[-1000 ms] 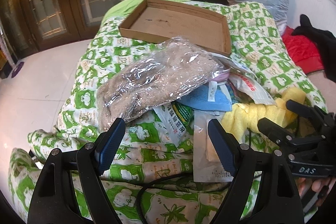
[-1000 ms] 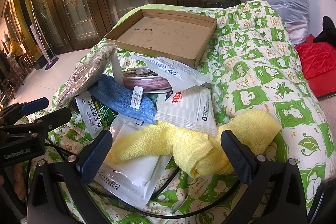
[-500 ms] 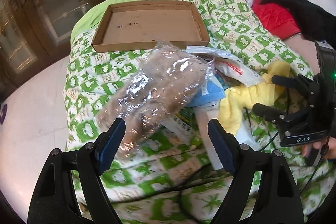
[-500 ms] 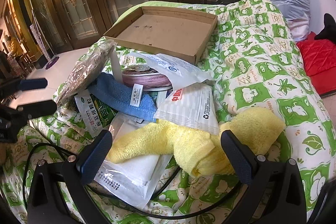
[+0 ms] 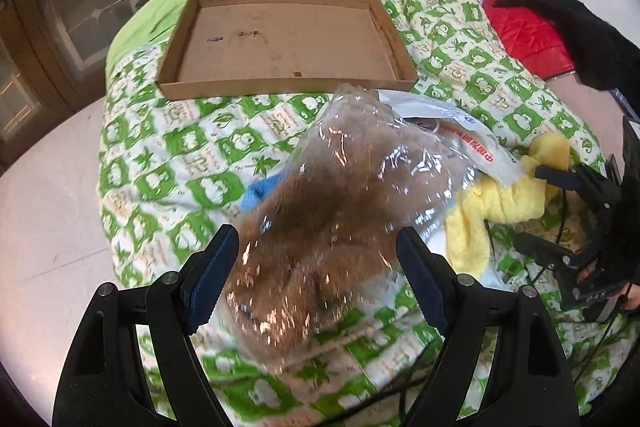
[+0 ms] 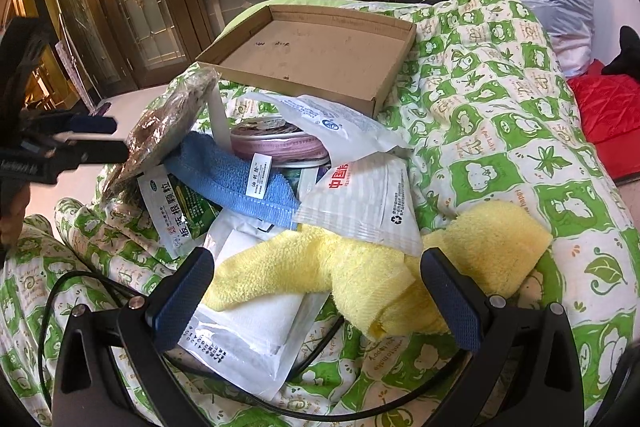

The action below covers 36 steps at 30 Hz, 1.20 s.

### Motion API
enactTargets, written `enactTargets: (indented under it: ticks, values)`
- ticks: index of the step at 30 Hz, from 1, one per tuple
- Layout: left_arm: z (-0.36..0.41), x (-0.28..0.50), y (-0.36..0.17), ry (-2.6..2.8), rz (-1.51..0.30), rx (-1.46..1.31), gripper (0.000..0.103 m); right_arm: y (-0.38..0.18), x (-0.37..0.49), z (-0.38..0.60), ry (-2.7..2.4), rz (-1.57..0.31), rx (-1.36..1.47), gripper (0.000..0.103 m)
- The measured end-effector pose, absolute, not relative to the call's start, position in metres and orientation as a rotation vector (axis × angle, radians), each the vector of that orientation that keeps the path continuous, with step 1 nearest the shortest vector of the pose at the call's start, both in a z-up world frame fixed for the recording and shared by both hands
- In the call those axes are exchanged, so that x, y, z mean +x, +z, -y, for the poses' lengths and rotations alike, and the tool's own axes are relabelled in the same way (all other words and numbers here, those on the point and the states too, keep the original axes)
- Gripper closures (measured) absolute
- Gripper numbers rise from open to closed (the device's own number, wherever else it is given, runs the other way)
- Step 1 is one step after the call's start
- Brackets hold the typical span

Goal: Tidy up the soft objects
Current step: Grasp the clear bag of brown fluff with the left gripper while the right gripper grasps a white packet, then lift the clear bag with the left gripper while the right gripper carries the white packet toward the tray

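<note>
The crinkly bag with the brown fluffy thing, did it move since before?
Yes. The left tongs came forward, so the crinkly bag now sits between their open fingers, not yet squeezed. The right tongs, yellow towel and cardboard tray stayed put.

Cardboard tray (image 5: 280, 31) bare; clutter pile (image 6: 304, 187) blocks approach

Glossy, crinkled clear plastic wraps the brown fuzzy bundle (image 5: 340, 219), catching glare. Yellow towel (image 6: 360, 267) is thick, nubby terry; blue cloth (image 6: 232, 183) a finer weave. Matt brown cardboard tray (image 6: 384, 83), slightly scuffed. Printed cotton quilt (image 6: 500, 131), soft and matt. Fingers (image 6: 184, 299) show dimpled rubbery pads on smooth black plastic.
</note>
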<state>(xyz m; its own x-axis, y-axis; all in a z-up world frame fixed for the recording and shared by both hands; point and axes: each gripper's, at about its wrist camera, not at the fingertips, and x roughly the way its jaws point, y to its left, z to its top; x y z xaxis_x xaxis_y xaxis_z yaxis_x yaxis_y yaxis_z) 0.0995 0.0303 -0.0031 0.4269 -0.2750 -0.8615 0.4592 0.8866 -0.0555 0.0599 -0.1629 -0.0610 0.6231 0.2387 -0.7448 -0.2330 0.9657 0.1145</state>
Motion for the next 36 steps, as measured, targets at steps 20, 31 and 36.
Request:
enactTargets:
  ticks: [20, 31, 36]
  values:
    - [-0.015, 0.128, -0.047, -0.374, -1.157, 0.157, 0.059, -0.032, 0.105, 0.199, 0.349, -1.006, 0.153, 0.0]
    - [-0.014, 0.079, -0.001, -0.319, -1.107, -0.06, 0.076, -0.048, 0.148, 0.203, 0.398, -1.203, 0.203, 0.0]
    - [-0.029, 0.068, 0.008, -0.285, -1.102, -0.158, 0.076, -0.059, 0.177, 0.187, 0.382, -1.257, 0.186, 0.006]
